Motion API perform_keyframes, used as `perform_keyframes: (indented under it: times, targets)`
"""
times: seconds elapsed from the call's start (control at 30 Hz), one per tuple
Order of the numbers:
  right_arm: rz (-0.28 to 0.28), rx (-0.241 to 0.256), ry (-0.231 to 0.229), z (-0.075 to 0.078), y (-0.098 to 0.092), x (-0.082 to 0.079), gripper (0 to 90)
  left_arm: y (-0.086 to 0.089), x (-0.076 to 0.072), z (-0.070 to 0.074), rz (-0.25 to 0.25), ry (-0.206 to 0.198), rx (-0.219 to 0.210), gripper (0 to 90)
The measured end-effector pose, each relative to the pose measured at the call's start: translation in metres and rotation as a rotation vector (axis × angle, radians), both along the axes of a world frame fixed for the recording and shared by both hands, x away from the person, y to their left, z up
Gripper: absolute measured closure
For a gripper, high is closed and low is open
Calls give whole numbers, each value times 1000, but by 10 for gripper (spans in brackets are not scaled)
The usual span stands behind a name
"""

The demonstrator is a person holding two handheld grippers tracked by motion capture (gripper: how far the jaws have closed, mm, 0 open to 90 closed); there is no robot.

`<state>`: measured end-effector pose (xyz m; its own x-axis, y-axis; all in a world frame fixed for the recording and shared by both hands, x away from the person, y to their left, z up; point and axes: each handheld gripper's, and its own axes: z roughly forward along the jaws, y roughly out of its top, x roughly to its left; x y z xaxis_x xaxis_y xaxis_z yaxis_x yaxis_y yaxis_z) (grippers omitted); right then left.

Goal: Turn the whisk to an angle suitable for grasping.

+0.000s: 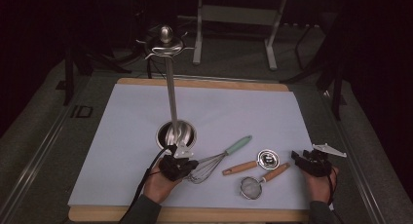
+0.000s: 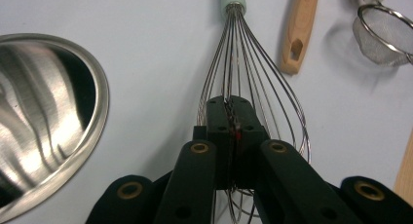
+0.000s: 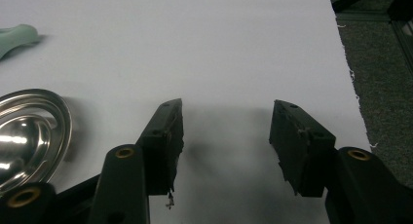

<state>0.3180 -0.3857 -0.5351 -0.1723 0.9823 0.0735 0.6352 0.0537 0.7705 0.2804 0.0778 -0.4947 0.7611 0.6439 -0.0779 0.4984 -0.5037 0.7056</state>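
High view: white sheet [image 1: 146,136] covers the surface w/ bare room at back & right edge. Left gripper [image 2: 233,118] fingers clamp whisk [image 2: 243,73] wires beside steel cup [image 1: 176,132]. Right gripper [image 3: 226,136] fingers spread, empty, nr sheet's right edge.

a whisk [image 1: 214,160] is laid right of the stand base [image 1: 176,133]; a ladle [image 1: 253,163] and strainer [image 1: 258,182] are placed further right.

Whisk [image 2: 253,83]: thin bright metal wires, smooth mint-green handle; bowl [image 2: 44,117] polished, mirror-like steel; strainer [image 2: 384,36] fine metal mesh; spoon handle [image 2: 298,31] pale matt wood; table cover [image 3: 219,48] matt white paper; jaw pads rough black.
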Motion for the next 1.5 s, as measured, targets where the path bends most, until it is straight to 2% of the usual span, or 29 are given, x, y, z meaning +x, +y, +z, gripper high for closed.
perform_keyframes:
  times: [0.2,0.4,0.73,0.9,1.03,1.13,1.23,1.33,1.4,1.5]
  targets:
    - [0,-1,1,0,0,0,462,-4,2,-3,71,12,-51,878]
    - [0,2,2,0,0,0,462,-6,5,-4,126,-11,-34,877]
    - [-1,7,1,0,0,0,461,0,-3,-6,201,-9,-22,895]
    - [0,4,2,0,0,0,461,2,-13,-5,197,-3,-37,895]
    - [0,3,3,0,0,0,461,-1,-18,-2,162,-4,-58,892]
    - [0,4,3,0,0,0,461,-5,-21,-2,133,-37,-38,854]
    - [-1,6,4,0,0,0,462,-4,-21,-1,115,-55,-42,807]
    - [0,5,6,0,0,1,458,0,-22,2,107,-96,-73,762]
    - [1,3,8,0,0,1,456,6,-22,6,111,-125,-97,732]
    - [0,5,9,0,-1,1,455,16,-20,10,150,-145,-113,693]
